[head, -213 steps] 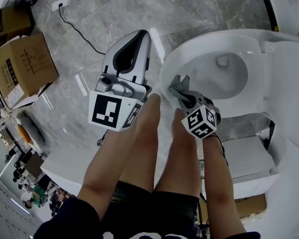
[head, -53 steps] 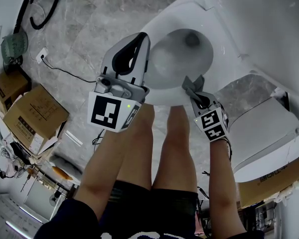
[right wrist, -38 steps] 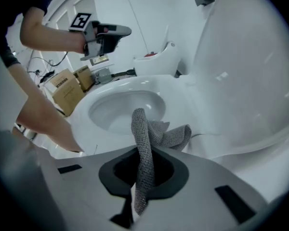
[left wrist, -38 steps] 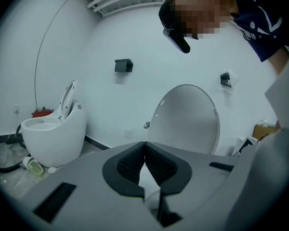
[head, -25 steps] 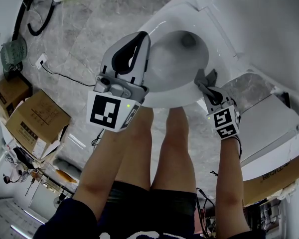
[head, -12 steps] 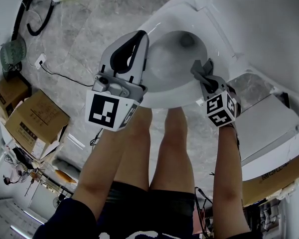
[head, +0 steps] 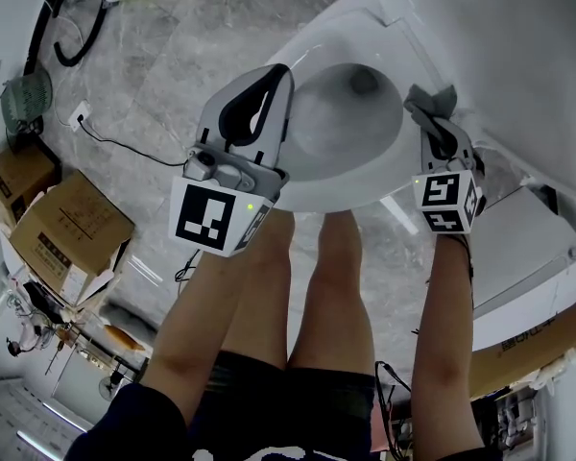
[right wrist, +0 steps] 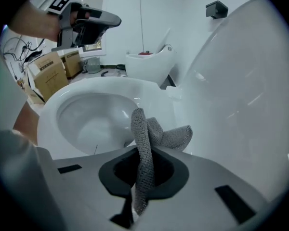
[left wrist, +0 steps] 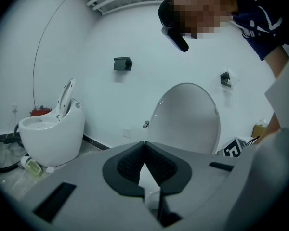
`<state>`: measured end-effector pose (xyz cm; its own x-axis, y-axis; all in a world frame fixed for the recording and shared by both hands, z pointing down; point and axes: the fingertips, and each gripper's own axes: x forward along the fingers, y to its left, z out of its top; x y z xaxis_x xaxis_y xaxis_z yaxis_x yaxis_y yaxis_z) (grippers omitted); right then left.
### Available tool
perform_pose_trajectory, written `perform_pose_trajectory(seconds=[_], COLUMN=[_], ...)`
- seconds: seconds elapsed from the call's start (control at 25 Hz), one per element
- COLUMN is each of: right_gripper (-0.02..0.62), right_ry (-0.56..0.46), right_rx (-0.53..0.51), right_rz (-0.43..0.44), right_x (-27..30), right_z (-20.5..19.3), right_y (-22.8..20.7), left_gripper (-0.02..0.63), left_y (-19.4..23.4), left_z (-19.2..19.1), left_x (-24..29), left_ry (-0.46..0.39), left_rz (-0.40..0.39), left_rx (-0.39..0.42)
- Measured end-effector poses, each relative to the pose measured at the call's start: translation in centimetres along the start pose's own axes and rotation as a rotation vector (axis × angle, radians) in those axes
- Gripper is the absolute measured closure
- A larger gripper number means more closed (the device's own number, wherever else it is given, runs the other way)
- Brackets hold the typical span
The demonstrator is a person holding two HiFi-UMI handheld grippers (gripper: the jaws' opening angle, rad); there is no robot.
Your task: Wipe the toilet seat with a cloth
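The cloth (right wrist: 145, 146) is a grey, coarse-knit strip, soft and rumpled. It is pinched between the closed jaws of the right gripper (right wrist: 143, 173). Its long axis runs up out of the jaws toward the raised lid (right wrist: 241, 81), and its free end is folded and flops to the right. It hangs over the toilet seat (right wrist: 111, 84), a glossy white oval ring, on the person's right side near the lid. Whether it touches the ring I cannot tell. The left gripper (left wrist: 144, 154) is held above the seat's opposite edge, its ribbed black pads pressed together with nothing between them. The floor (head: 173, 56) is grey veined marble and the walls are plain white. A second toilet (left wrist: 50, 134) and cardboard boxes (head: 67, 229) stand off to the left.
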<state>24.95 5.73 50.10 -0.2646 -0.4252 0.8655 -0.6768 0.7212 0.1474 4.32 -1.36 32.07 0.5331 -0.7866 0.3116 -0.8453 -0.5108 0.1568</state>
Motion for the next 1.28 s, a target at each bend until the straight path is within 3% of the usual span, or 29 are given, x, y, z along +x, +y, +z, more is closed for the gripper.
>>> perform_pose_trajectory(seconds=[0.28,0.56,0.76,1.04,1.28], right_gripper=[0.566,0.566,0.566,0.566,0.566], right_ry=[0.106,0.158,0.095,0.003,-0.068], right_rx=[0.056,0.167,0.164,0.08,0.113], right_rz=[0.12,0.082,0.032,-0.022,-0.055], right_x=[-3.9,-4.6,-3.6,1.6,4.2], right_z=[-5.5,-8.0,-5.8,1.3,5.5], right_y=[4.2,4.4,2.8,-0.2,-0.8], left_gripper=[0.586,0.586,0.586,0.586,0.586], left_y=[0.4,0.7,0.9,1.0,1.8], left_z=[0.1,0.0,-0.3,0.4,0.8], left_x=[0.2,0.7,0.7,1.1,0.7], left_ry=[-0.007,-0.006,0.005,0.005,0.002], left_rz=[0.009,0.0,-0.004,-0.024,-0.015], left_rx=[-0.011,-0.018,-0.018,-0.009,-0.01])
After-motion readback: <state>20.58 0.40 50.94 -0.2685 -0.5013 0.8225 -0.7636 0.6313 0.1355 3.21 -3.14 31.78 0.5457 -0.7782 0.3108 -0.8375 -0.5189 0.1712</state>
